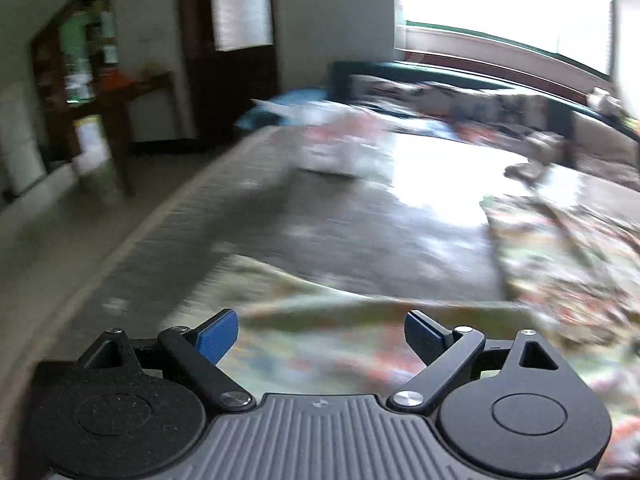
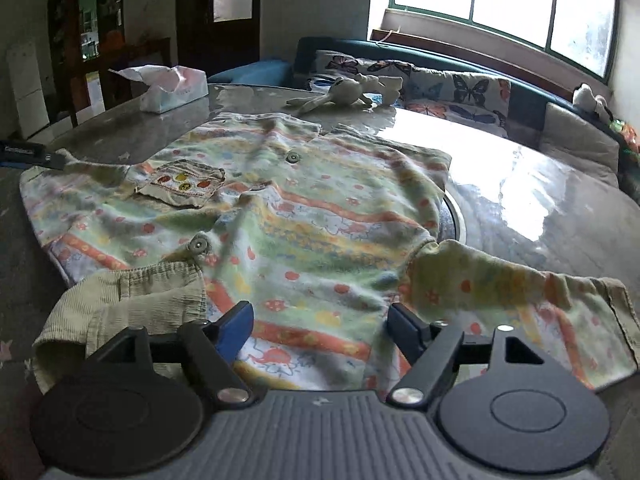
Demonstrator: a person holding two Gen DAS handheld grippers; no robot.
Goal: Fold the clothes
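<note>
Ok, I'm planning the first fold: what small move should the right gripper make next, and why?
Probably ease the right gripper toward the sleeve lying out to its right and close on its cuff. The gripper is open and empty, and the shirt lies spread flat on the table with that sleeve unfolded.

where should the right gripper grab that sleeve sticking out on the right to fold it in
Take the sleeve at its corduroy cuff, the free outer end. It lies flat and spread on the table, pointing away from the shirt body, so come in low from the right and pinch the cuff edge. The right gripper is open over the shirt body.
</note>
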